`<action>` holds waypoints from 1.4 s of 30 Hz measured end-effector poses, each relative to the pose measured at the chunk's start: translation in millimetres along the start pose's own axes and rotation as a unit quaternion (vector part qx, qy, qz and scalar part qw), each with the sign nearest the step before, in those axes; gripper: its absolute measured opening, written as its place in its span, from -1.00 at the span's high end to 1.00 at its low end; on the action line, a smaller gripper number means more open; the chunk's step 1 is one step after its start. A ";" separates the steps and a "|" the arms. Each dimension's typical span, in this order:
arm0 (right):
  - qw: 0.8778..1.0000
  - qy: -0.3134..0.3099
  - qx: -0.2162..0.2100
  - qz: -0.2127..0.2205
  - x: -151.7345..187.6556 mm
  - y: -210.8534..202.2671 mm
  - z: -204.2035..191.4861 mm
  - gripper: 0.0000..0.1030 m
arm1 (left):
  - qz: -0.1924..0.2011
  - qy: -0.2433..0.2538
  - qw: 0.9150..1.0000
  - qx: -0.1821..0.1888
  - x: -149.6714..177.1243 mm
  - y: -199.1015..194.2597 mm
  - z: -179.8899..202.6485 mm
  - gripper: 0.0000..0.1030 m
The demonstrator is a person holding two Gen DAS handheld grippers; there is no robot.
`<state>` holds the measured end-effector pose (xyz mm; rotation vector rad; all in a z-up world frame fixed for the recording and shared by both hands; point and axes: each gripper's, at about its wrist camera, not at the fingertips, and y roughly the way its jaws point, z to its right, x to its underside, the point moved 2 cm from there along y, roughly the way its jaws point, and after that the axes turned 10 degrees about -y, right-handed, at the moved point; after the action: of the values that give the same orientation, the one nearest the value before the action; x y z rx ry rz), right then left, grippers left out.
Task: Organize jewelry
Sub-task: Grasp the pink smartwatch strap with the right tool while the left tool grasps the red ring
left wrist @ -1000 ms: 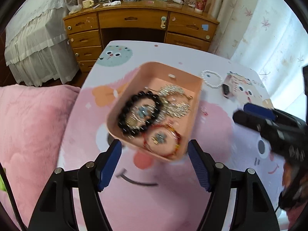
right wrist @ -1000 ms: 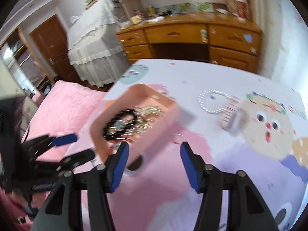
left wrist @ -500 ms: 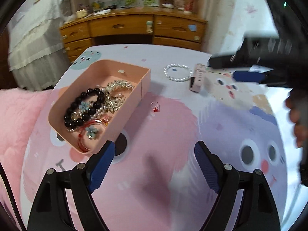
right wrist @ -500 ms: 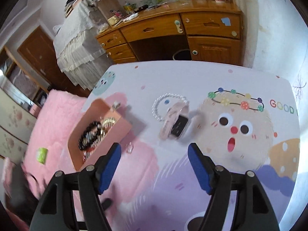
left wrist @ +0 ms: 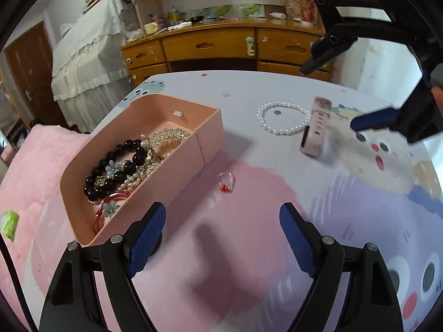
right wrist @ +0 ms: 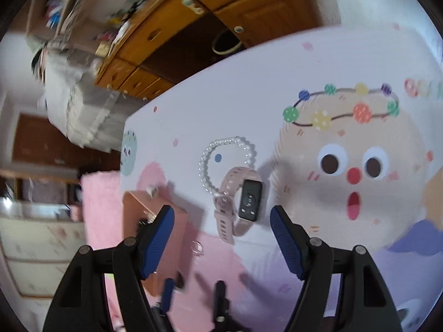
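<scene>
A cartoon-printed tablecloth (left wrist: 249, 249) covers the table. Nearest, the left gripper (left wrist: 221, 238) has its jaws wide apart and empty. Beyond lie a small ring (left wrist: 226, 183), the pink jewelry box (left wrist: 177, 163), then a pink smartwatch (right wrist: 241, 202) and a pearl bracelet (left wrist: 282, 117), with the right gripper (right wrist: 221, 232) above them, jaws wide and holding nothing.
</scene>
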<state>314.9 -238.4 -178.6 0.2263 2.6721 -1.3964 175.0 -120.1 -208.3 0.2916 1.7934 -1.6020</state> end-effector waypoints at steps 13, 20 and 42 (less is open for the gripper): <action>0.999 0.016 -0.030 -0.019 -6.9 27.1 1.7 0.54 | 0.015 0.034 0.999 -0.017 -2.8 21.0 19.7 -0.21; 0.998 0.010 -0.058 0.003 -3.6 14.3 7.7 0.76 | 0.008 0.027 1.000 0.007 -7.5 23.6 20.7 0.04; 0.996 0.025 -0.066 0.053 12.7 -32.8 23.7 0.76 | -0.022 -0.021 0.999 0.039 -15.1 33.9 -5.2 0.89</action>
<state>297.1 -275.4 -167.9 0.3871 2.7350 -1.1935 204.2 -103.9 -225.3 0.2532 1.7196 -1.6990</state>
